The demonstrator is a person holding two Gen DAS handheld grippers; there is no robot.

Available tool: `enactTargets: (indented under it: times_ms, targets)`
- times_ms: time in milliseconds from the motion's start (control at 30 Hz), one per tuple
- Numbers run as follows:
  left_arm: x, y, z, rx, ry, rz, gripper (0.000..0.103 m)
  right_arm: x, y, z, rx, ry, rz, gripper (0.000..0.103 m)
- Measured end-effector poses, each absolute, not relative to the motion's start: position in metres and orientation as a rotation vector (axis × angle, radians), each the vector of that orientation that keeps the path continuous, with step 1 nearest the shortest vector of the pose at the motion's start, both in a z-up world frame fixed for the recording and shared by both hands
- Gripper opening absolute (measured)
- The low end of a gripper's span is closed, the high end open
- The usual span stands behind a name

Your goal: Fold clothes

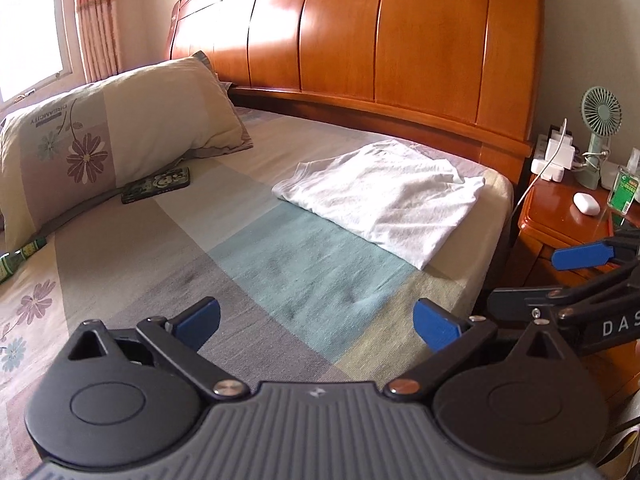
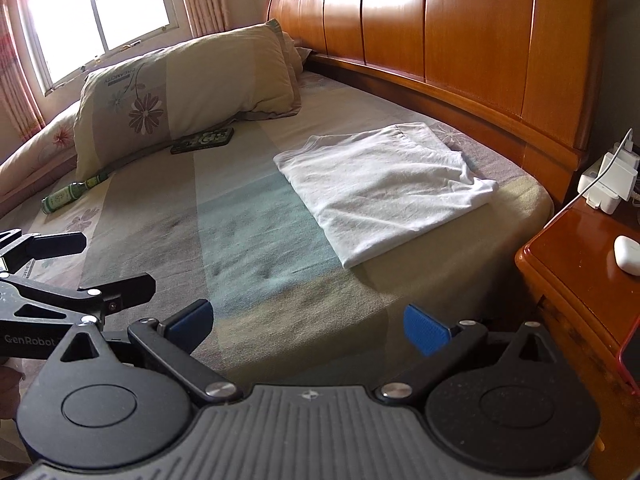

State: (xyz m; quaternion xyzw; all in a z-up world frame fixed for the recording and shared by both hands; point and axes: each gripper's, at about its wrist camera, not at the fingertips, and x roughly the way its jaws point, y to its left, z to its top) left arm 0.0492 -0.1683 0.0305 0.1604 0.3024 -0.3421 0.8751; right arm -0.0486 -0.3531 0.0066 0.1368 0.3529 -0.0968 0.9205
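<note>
We hold both hand-held grippers, left and right, released and empty; the white shirt lies folded on the bed, seemingly finished.

My two wrist cameras look forward from low over the bed, each facing the wooden headboard. Both stand well back from the folded white shirt at frame centre, a shared landmark. My left view catches the right gripper at its right edge.
</note>
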Motion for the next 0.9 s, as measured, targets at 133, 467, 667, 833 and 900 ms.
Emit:
enactTargets:
  times_ms: [133, 467, 667, 833, 900]
  targets:
    - [0.052, -0.166, 0.031, 0.282, 0.691, -0.71, 0.102, -0.054, -0.347, 0.014, 0.268, 0.708, -0.193, 0.103]
    - [0.046, -0.158, 0.035, 0.246, 0.701, -0.708, 0.102, -0.061, -0.336, 0.026, 0.24, 0.691, -0.2, 0.103]
    - [0.044, -0.156, 0.038, 0.235, 0.698, -0.713, 0.102, -0.065, -0.333, 0.031, 0.231, 0.682, -0.205, 0.103]
    - [0.045, -0.156, 0.038, 0.233, 0.71, -0.693, 0.102, -0.067, -0.336, 0.034, 0.226, 0.678, -0.217, 0.103]
    - [0.046, -0.155, 0.038, 0.229, 0.709, -0.674, 0.102, -0.068, -0.339, 0.035, 0.222, 0.681, -0.24, 0.103]
